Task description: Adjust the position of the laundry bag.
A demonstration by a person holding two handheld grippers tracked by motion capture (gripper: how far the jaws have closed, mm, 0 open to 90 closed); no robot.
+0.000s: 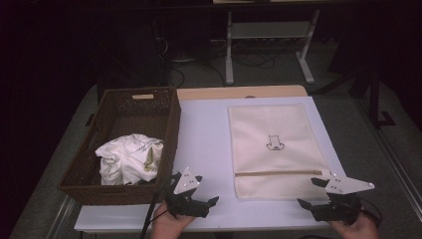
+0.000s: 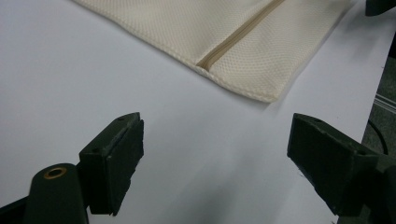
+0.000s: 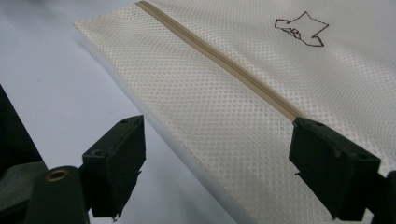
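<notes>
At table's near edge | left gripper [image 1: 215,200] jaws apart, empty | right gripper [image 1: 309,193] jaws apart beside mesh bag [image 1: 274,149]

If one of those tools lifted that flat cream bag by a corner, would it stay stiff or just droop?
Probably droop: the bag is thin mesh cloth lying flat on the table, so it likely sags. It looks empty, so likely light. Pushed, it may slide or wrinkle rather than tip. Its zip is the only firmer line.

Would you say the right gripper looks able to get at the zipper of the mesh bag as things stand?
Probably yes. The right gripper sits open at the near corner of the mesh bag, and the zipper runs just ahead of its jaws with nothing lying on it.
</notes>
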